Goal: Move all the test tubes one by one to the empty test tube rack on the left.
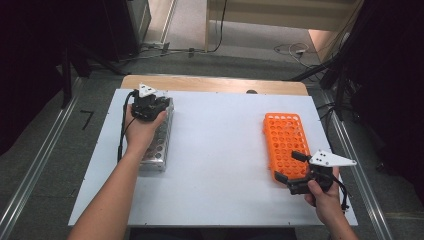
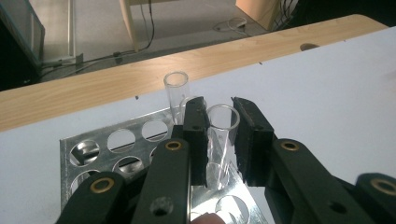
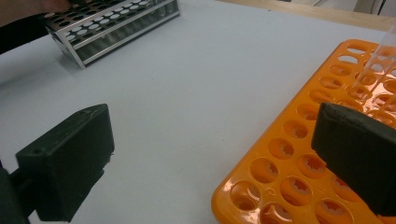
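**Glass tube gripped over the metal rack**

A clear glass tube (image 2: 221,135) stood upright in a hole at the far end of a shiny metal rack (image 2: 93,151), its open round mouth facing up. The pads of the left gripper (image 2: 219,140) pressed on it from both sides, just below the rim. A second clear tube (image 2: 176,91) stood upright just behind it in the same rack. The rack lay lengthwise on the left part of the white surface (image 1: 215,150), its rows of round holes facing up.

Bright, even overhead light, dark room edges, soft focus throughout.
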